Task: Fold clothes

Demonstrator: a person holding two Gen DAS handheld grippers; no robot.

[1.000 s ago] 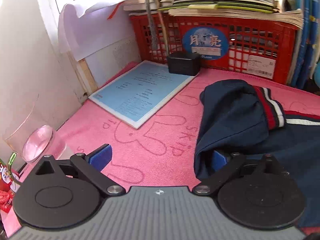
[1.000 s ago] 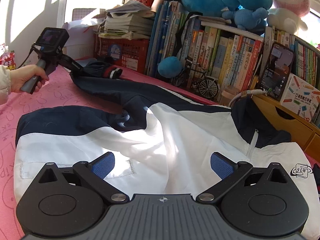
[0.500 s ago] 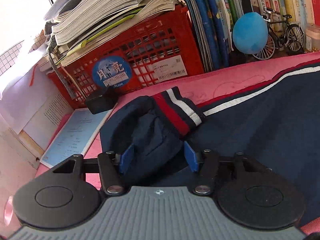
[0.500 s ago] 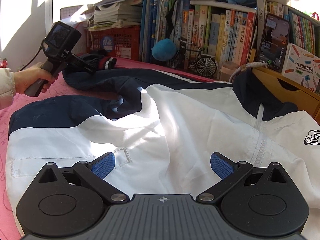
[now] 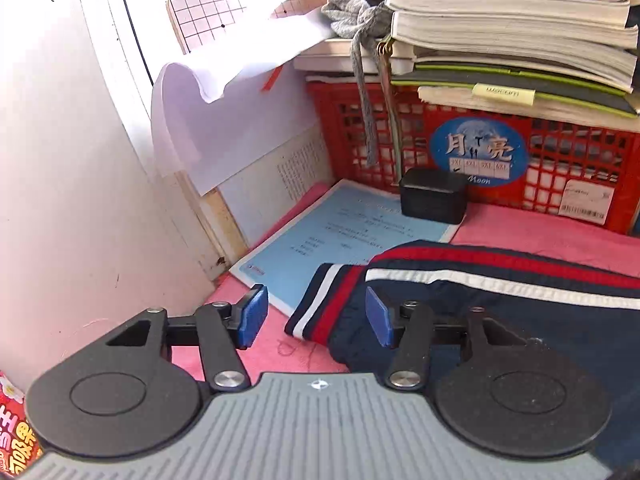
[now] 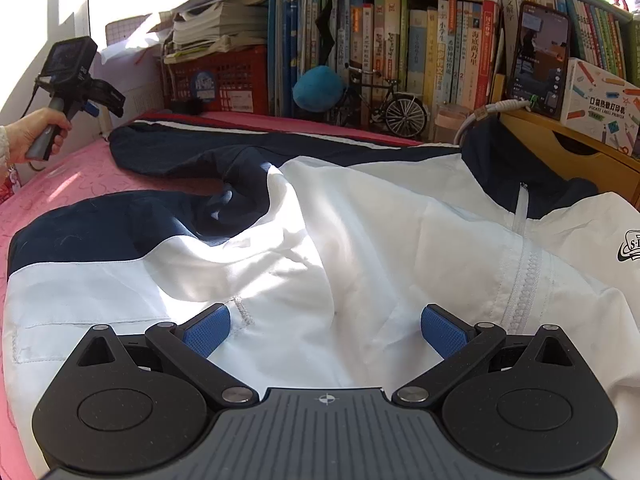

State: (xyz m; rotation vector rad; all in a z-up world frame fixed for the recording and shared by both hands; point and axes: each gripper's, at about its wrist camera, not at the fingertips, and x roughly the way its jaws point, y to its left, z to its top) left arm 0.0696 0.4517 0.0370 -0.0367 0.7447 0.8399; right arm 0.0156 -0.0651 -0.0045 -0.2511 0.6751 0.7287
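Jacket [image 6: 320, 240], white and navy, spread on pink towel [image 6: 60, 176]; sleeve [image 6: 168, 148] stretched toward 11 o'clock, striped cuff [image 5: 320, 304] lying flat at its end. Left gripper [image 5: 316, 312]: jaws opening, cuff between but untouched by pads. Right gripper [image 6: 324, 332]: jaws wide apart above white front panel, gripping nothing. Red crate [image 5: 520, 160] at 1 o'clock of cuff.

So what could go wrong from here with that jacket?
The left tool is opening with the striped cuff loose between its pads, so the sleeve may slip away unfolded. That cuff lies over the blue sheet, which could get dragged along. The right tool hovers open above the white front, so nothing pins it.
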